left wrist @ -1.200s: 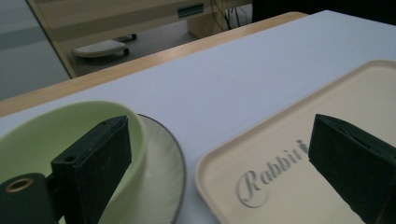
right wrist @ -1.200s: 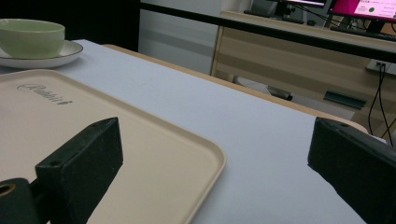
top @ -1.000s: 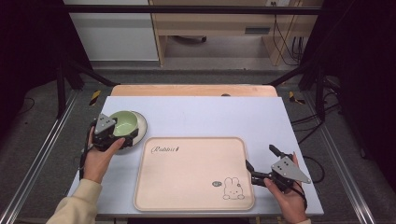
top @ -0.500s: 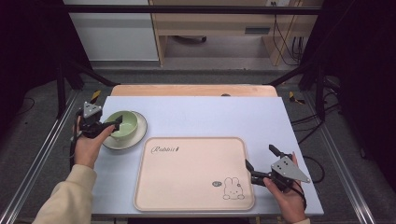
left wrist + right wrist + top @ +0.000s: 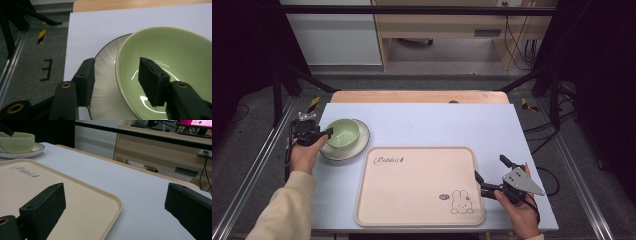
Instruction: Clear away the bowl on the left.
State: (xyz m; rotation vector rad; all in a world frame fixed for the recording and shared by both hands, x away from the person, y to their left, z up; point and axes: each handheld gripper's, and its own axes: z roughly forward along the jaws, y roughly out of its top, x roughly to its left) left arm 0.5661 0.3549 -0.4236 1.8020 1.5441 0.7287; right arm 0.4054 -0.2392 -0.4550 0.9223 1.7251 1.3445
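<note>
A pale green bowl point(image 5: 343, 133) stands on a white plate point(image 5: 358, 149) at the table's left. My left gripper point(image 5: 328, 134) reaches in from the bowl's left side. In the left gripper view the left gripper point(image 5: 117, 65) straddles the bowl's point(image 5: 175, 57) near rim, one jaw inside it and the other over the plate point(image 5: 105, 75). Its jaws have just been closing, and a gap still shows between the outer pad and the rim. My right gripper point(image 5: 489, 167) stands open at the right edge of the beige tray point(image 5: 412, 185), holding nothing.
The beige tray point(image 5: 75, 202) with a rabbit print lies bare at the middle front of the light blue table point(image 5: 437, 122). From the right gripper point(image 5: 115, 192) I see the bowl point(image 5: 17, 142) far off. Black frame rails run along both sides of the table.
The left hand has shifted left from over the bowl to its left side, and its jaws have narrowed around the rim. The right hand has kept still.
</note>
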